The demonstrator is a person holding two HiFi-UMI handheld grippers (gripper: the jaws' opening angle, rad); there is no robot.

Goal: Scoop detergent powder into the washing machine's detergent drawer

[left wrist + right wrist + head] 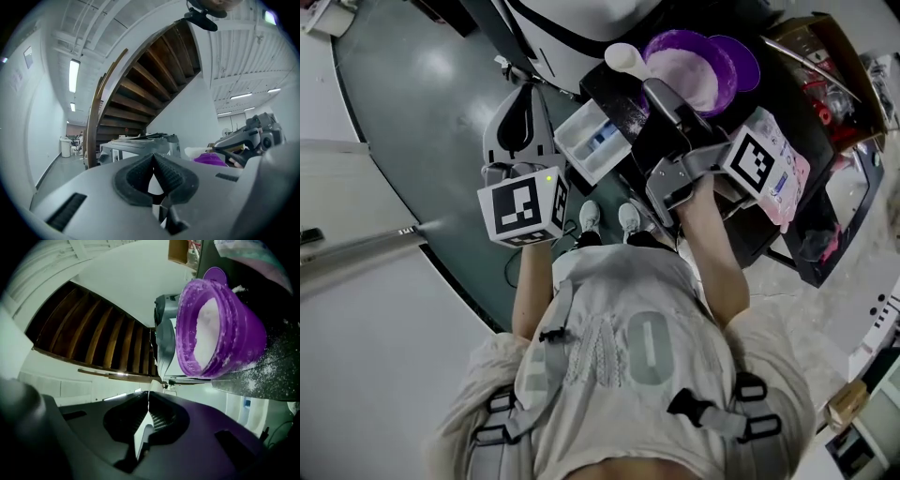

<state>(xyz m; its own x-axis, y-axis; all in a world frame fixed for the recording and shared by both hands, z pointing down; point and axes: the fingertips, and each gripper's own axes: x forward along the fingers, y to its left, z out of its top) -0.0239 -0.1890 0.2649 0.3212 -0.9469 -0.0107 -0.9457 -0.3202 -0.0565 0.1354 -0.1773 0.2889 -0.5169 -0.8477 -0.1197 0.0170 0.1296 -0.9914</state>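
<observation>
My right gripper (654, 87) is shut on the handle of a white scoop (626, 58), whose bowl hangs over the near rim of the purple tub (689, 70) of white powder. In the right gripper view the handle (142, 436) shows edge-on between the closed jaws, and the tub (220, 329) is close ahead, tilted in view. The washing machine's detergent drawer (591, 141) stands pulled out, left of the scoop and lower. My left gripper (525, 98) hangs left of the drawer, shut on nothing (153, 158).
The white washing machine (581, 28) is at the top. The tub's purple lid (742, 56) lies behind it on a dark powder-dusted table (787, 234). A pink-and-white detergent bag (787, 178) lies under my right gripper. A brown box (825, 56) stands at the far right.
</observation>
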